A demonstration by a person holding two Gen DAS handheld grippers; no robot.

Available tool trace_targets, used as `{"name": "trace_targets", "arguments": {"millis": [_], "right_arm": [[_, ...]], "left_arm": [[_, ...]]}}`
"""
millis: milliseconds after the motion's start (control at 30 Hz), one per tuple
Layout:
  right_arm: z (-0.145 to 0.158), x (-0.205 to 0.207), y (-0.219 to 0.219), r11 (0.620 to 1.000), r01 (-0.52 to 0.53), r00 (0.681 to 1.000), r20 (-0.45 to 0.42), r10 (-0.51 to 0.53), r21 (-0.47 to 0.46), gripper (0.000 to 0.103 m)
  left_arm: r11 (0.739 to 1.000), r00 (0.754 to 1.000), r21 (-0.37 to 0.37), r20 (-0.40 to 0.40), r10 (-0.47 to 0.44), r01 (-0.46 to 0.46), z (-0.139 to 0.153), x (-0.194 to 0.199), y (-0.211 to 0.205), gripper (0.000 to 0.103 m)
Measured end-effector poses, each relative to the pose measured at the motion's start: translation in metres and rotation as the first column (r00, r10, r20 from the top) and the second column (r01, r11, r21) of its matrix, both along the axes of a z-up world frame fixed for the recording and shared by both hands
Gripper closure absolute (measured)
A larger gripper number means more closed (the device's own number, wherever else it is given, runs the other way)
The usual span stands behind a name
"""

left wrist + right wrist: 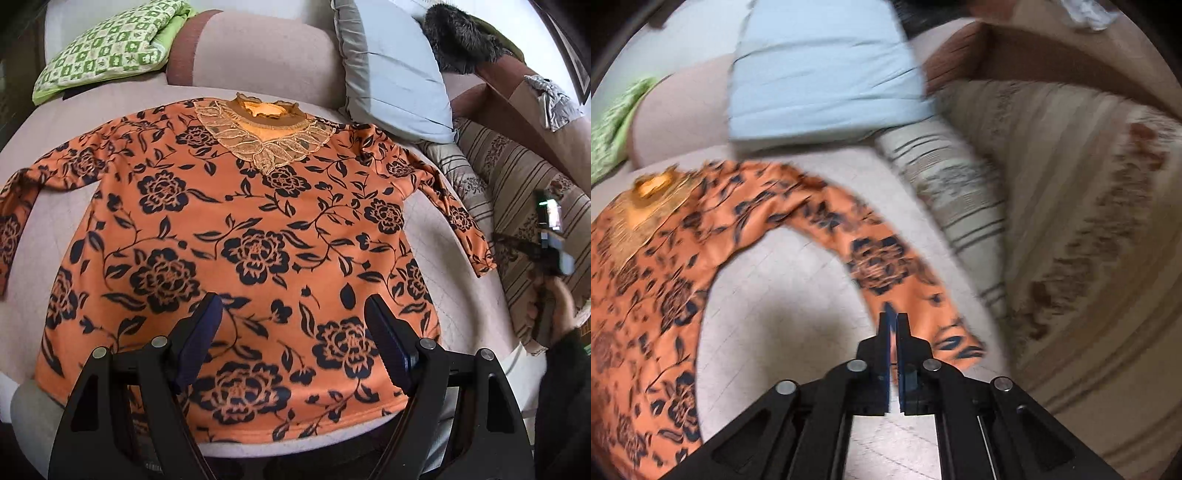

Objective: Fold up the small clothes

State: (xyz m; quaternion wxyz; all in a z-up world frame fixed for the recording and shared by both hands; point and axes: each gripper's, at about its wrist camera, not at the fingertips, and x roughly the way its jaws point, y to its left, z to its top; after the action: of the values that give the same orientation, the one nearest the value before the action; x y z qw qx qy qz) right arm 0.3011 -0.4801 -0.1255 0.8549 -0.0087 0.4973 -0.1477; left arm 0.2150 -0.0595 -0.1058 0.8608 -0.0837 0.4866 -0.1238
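The orange floral blouse (pixel 236 236) lay flat on the sofa seat (pixel 458 295), collar at twelve o'clock; the right tool (pixel 893 320), jaws together, pinched the right sleeve (pixel 886 266) near its cuff; the left tool (pixel 293 314) hung wide apart over the hem; the sleeve ran toward eleven o'clock, so folding inward fell to the right.

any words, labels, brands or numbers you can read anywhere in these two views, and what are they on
None can be read in either view.
The orange floral top carries only a flower print, no lettering or visible tag.
The green checked cushion and striped cushion show patterns only.
The lit screen on the right gripper's body is too small and blurred to read.
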Motion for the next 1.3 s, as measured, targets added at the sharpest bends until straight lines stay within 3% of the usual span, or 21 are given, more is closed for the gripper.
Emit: {"name": "trace_targets", "arguments": {"millis": [67, 200, 367, 433, 500, 533, 567, 600, 667, 800, 867, 1000, 1067, 1133, 1300], "right_arm": [[-0.024, 0.008, -0.009, 0.998, 0.003, 0.998, -0.067, 0.001, 0.069, 0.082], [-0.063, 0.008, -0.018, 0.996, 0.041, 0.985, -0.168, -0.027, 0.079, 0.075], [-0.084, 0.001, -0.040, 0.995, 0.096, 0.980, -0.180, -0.088, 0.033, 0.044], [-0.083, -0.004, -0.045, 0.995, 0.089, 0.984, -0.156, -0.081, 0.041, 0.043], [-0.080, -0.008, -0.046, 0.996, 0.077, 0.987, -0.144, -0.070, 0.041, 0.045], [-0.079, -0.009, -0.047, 0.997, 0.071, 0.988, -0.138, -0.064, 0.040, 0.057], [-0.077, -0.008, -0.047, 0.997, 0.061, 0.989, -0.140, -0.055, 0.039, 0.086], [-0.070, -0.007, -0.046, 0.997, 0.057, 0.988, -0.147, -0.050, 0.042, 0.100], [-0.048, -0.008, -0.045, 0.996, 0.053, 0.992, -0.115, -0.045, 0.067, 0.100], [0.032, -0.035, -0.021, 0.989, 0.020, 0.999, 0.043, -0.026, 0.145, 0.100], [0.082, -0.057, 0.012, 0.979, -0.043, 0.990, 0.143, 0.014, 0.201, 0.100], [0.135, -0.096, 0.102, 0.958, -0.203, 0.952, 0.269, 0.145, 0.202, 0.101], [0.140, -0.110, 0.161, 0.938, -0.290, 0.930, 0.287, 0.229, 0.191, 0.101], [0.126, -0.117, 0.213, 0.899, -0.384, 0.904, 0.284, 0.320, 0.210, 0.101], [0.036, -0.117, 0.320, 0.762, -0.512, 0.859, 0.209, 0.468, 0.396, 0.101]], "left_arm": [[1.000, 1.000, 0.000, -0.001, 0.003, -0.003, 0.001, -0.008, 0.003, 0.023], [1.000, 1.000, -0.003, -0.019, 0.015, -0.015, -0.001, -0.013, 0.005, 0.023], [1.000, 1.000, 0.028, -0.030, -0.008, 0.009, -0.006, -0.007, -0.009, 0.023], [0.999, 0.999, 0.037, -0.033, -0.016, 0.017, -0.008, -0.005, -0.015, 0.023], [0.999, 0.999, 0.041, -0.040, -0.027, 0.029, -0.009, -0.003, -0.022, 0.023], [0.998, 0.999, 0.043, -0.041, -0.034, 0.036, -0.008, -0.002, -0.025, 0.023], [0.998, 0.998, 0.049, -0.039, -0.044, 0.046, -0.007, -0.002, -0.028, 0.023], [0.997, 0.998, 0.054, -0.035, -0.052, 0.053, -0.006, -0.001, -0.031, 0.023], [0.996, 0.998, 0.060, -0.024, -0.059, 0.060, -0.003, -0.002, -0.033, 0.023], [0.998, 0.999, 0.033, -0.007, -0.045, 0.045, 0.005, -0.003, -0.026, 0.023], [0.999, 0.999, 0.013, -0.009, -0.032, 0.033, 0.007, -0.004, -0.019, 0.023], [0.999, 1.000, -0.041, -0.023, 0.015, -0.016, 0.010, -0.002, 0.010, 0.023], [0.997, 0.998, -0.066, -0.034, 0.048, -0.051, 0.011, -0.001, 0.031, 0.023], [0.991, 0.994, -0.079, -0.038, 0.101, -0.104, 0.010, -0.002, 0.055, 0.023], [0.975, 0.975, -0.063, -0.070, 0.211, -0.215, -0.003, 0.000, 0.116, 0.023]]}}
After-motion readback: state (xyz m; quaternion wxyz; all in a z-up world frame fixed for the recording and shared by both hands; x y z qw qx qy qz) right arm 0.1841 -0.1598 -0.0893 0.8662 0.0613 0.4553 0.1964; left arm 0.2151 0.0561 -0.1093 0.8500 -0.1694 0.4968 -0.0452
